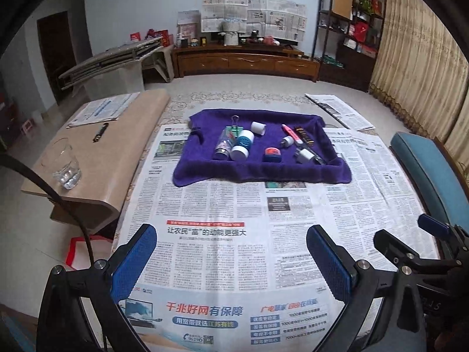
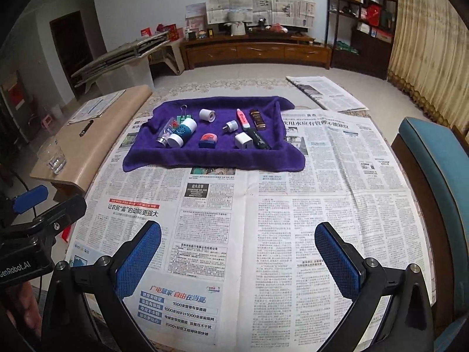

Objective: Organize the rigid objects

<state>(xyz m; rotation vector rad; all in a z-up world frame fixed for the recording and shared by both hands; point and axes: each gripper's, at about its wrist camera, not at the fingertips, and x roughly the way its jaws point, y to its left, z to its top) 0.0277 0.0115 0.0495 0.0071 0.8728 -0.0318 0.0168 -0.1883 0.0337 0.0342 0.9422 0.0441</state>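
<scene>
A purple towel (image 1: 205, 170) (image 2: 164, 158) lies on newspapers, holding several small objects: a clear bottle (image 1: 223, 146) (image 2: 165, 135), a blue-and-white jar (image 1: 243, 143) (image 2: 183, 133), a white roll (image 1: 258, 128) (image 2: 207, 115), a red-blue tape measure (image 1: 272, 154) (image 2: 208, 140), a white charger (image 1: 304, 156) (image 2: 243, 140), a pink marker (image 1: 288, 133) (image 2: 242, 117). My left gripper (image 1: 231, 264) is open and empty, well short of the towel. My right gripper (image 2: 239, 264) is open and empty, also short of it.
A glass (image 1: 63, 164) (image 2: 54, 155) and a pen (image 1: 100, 132) sit on a beige bench (image 1: 111, 158) at left. A teal chair (image 1: 433, 173) (image 2: 439, 182) stands at right. Newspapers (image 1: 234, 249) cover the table.
</scene>
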